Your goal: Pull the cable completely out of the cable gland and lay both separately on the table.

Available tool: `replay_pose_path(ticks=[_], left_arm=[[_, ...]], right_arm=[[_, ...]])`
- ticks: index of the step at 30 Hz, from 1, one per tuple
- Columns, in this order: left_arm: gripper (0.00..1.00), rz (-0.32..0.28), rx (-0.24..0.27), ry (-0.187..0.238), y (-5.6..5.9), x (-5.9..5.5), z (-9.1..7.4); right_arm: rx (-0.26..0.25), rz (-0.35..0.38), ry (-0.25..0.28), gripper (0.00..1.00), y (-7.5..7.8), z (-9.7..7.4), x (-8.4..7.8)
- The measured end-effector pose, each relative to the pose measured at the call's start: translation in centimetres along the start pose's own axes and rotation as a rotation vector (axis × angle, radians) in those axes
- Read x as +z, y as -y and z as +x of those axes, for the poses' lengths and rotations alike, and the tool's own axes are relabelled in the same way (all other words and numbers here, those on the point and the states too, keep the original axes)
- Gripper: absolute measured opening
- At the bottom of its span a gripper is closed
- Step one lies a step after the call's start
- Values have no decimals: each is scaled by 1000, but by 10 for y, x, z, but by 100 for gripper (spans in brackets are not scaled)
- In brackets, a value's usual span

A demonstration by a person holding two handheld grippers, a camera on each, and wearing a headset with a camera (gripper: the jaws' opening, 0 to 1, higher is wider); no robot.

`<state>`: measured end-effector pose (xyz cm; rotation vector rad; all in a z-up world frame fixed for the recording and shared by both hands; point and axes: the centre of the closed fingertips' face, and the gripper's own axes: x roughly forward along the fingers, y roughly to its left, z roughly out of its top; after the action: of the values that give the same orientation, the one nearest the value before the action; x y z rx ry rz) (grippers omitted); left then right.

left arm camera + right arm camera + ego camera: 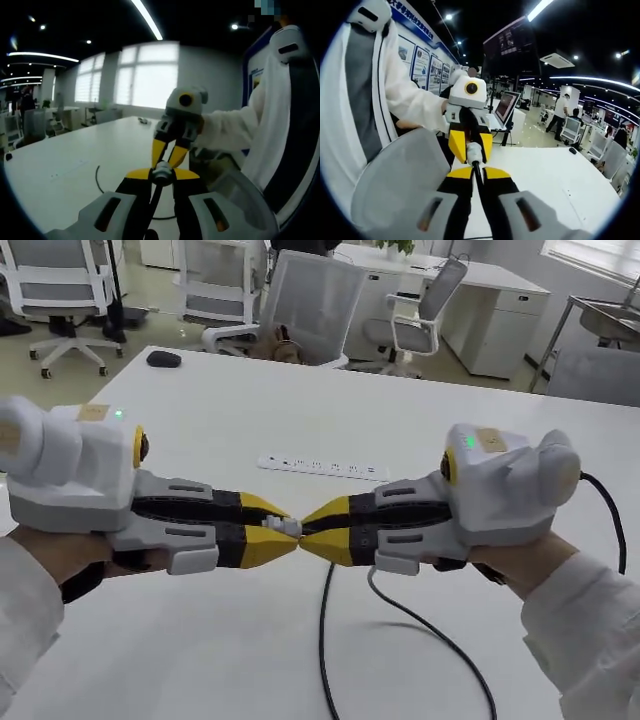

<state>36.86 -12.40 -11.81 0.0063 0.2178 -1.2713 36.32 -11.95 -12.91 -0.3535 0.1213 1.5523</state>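
Roughly at the start of the pull, judging by gland and cable not yet apart.

Far left: left hand-held gripper [288, 531], jaws clamped on the white cable gland [281, 526], tips pointing right. Gland held in the air above the tabletop [200, 640].

Just right of it, tip to tip: right hand-held gripper [306, 533], jaws pinched shut on the black cable [323, 640] right at the gland's mouth, tips pointing left. Below that pinch, cable dropping to the tabletop and running toward the near edge.

Same story in the right gripper view: cable straight ahead from own jaws into the gland, gland sitting in the opposite yellow jaws.

Key relation: gland directly left of the right hand-held gripper, touching or nearly so. Cable axis through the gland left-right, in line with both hand-held grippers. Long run of cable all on the right side.

Likely next: draw the 2 hand-held grippers apart along that line, gland going left, cable going right, no off-axis twist. Cannot tell how much cable sits inside the gland, so maybe 1 pull, maybe a regrip.

Farther back, right of centre: white power strip [322, 467], well apart from the work.

Neither part laid down yet; 2 placements left.
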Motion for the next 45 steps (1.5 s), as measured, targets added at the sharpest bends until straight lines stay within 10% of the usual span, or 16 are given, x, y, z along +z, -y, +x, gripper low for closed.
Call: replay_pose_path(ticks=[45], left_arm=[[17,2,5,24,-5,-3,-15]], right_arm=[[-60,64,-39,5,9,-21,-29]])
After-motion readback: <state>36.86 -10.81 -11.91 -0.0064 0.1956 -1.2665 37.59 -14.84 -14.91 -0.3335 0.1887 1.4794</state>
